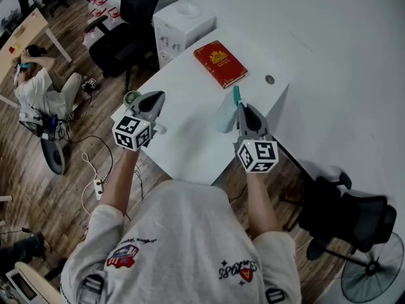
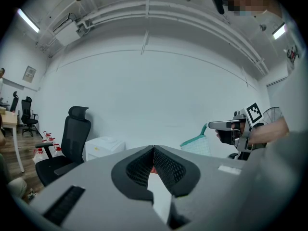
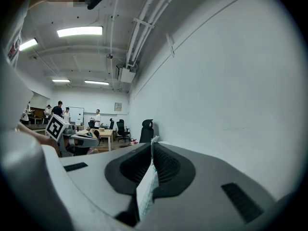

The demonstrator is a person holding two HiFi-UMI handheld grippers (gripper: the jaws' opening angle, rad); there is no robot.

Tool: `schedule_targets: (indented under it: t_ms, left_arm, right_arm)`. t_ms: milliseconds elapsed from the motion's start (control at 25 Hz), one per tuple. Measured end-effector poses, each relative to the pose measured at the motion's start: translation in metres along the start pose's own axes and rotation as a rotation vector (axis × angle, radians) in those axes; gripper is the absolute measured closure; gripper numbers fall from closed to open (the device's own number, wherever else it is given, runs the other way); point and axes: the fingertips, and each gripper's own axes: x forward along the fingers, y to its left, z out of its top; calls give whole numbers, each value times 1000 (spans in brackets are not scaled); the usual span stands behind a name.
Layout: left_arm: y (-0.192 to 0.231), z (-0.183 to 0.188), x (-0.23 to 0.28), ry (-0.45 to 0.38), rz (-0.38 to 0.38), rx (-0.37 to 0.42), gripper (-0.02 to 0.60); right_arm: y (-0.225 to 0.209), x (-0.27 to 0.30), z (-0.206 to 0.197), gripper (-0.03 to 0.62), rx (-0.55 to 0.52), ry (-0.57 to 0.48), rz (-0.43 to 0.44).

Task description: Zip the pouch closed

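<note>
A pale mesh pouch [image 1: 226, 114] with a teal zip edge hangs in the air over the white table [image 1: 190, 151]. My right gripper [image 1: 241, 106] is shut on its top edge, and the pouch [image 3: 147, 191] shows as a thin strip pinched between the jaws of that gripper [image 3: 152, 144] in the right gripper view. In the left gripper view the pouch [image 2: 197, 146] dangles below the right gripper [image 2: 214, 125]. My left gripper [image 1: 155, 97] is held over the table's left corner, well apart from the pouch. Its jaws [image 2: 153, 148] are shut with nothing between them.
A red book [image 1: 219, 63] lies at the table's far side, and a small round disc [image 1: 270, 79] near the far right corner. A small greenish round object [image 1: 131, 97] sits at the left corner. A white box [image 1: 183, 21] and black chair [image 1: 126, 30] stand beyond.
</note>
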Motion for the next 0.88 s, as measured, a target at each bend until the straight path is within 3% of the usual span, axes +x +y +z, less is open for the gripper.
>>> schedule_targets:
  t_ms: [880]
  left_arm:
    - [-10,-13,10,17,-45,-21,576]
  right_arm:
    - [-4,-1,-6,574,12,15,-15]
